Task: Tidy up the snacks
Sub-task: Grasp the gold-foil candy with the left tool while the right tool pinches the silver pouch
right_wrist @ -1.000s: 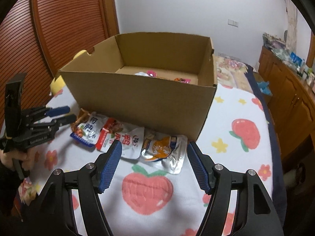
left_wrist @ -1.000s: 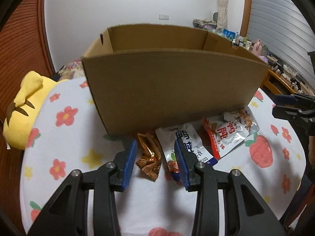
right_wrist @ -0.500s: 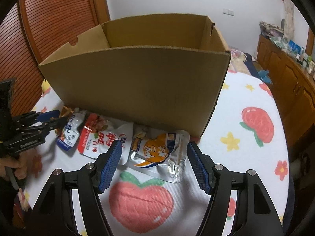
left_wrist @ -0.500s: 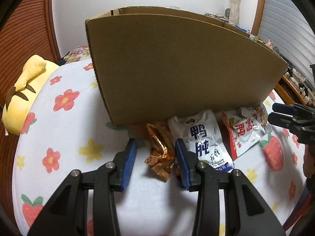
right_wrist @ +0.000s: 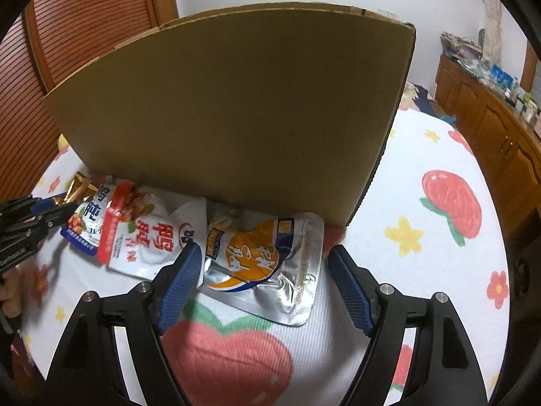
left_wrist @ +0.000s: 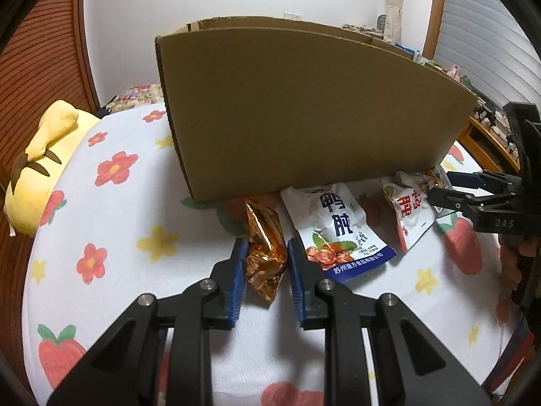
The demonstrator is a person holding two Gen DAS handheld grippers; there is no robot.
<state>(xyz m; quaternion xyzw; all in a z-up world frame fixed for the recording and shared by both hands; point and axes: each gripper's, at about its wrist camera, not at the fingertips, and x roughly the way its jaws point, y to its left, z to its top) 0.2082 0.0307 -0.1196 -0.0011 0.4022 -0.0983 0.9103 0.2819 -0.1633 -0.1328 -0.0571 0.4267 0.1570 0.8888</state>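
A tall cardboard box stands on the bed; it also shows in the right wrist view. Snack packets lie along its front. My left gripper has its blue pads on either side of a crumpled gold-orange wrapper, closing on it. A white-blue pouch and a white-red pouch lie to its right. My right gripper is open, straddling a silver-orange pouch. The white-red pouch lies left of it.
A yellow plush toy lies at the bed's left edge. The bedsheet is white with flowers and strawberries. A wooden cabinet stands to the right of the bed. The left gripper shows at the far left of the right wrist view.
Both grippers moved down and forward toward the packets. The left jaws narrowed around the gold wrapper. The right gripper now straddles the silver-orange pouch.
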